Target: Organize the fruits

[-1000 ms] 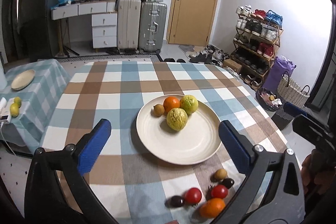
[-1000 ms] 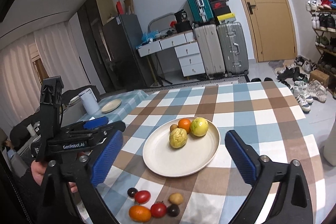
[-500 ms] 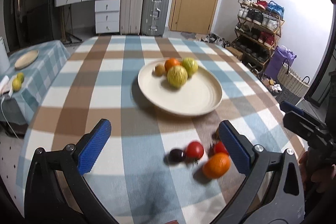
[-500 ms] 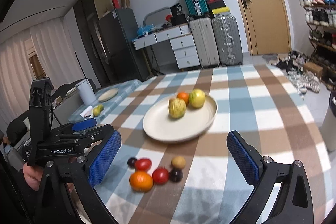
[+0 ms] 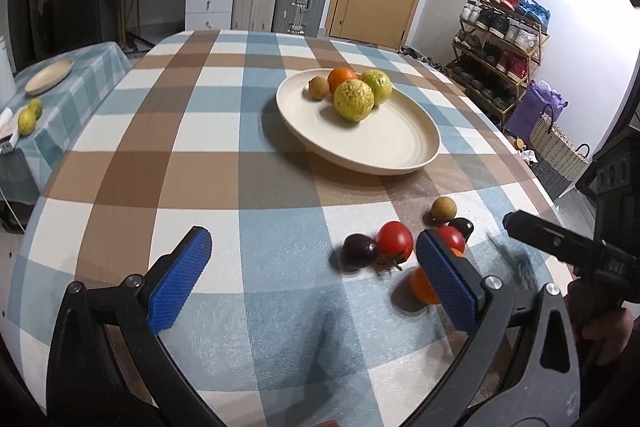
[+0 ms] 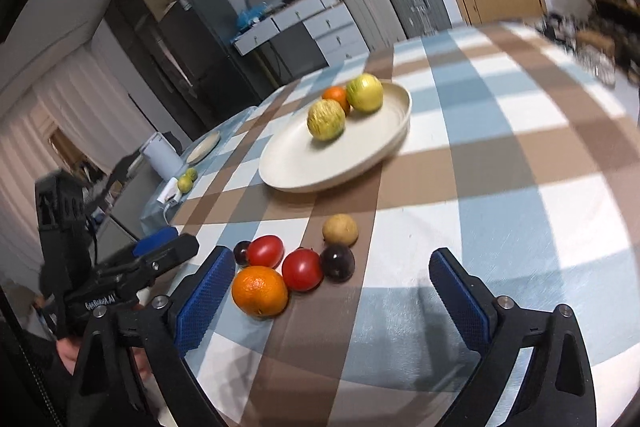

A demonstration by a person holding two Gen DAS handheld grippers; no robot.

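Well, with both jaws wide and empty, I'd centre my right gripper (image 6: pixel 332 303) over the orange (image 6: pixel 260 291), probably nearest its left pad.

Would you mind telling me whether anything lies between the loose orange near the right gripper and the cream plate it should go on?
Yes. Two red tomatoes, two dark plums and a tan round fruit lie between the orange and the plate. Lifted, it clears them.
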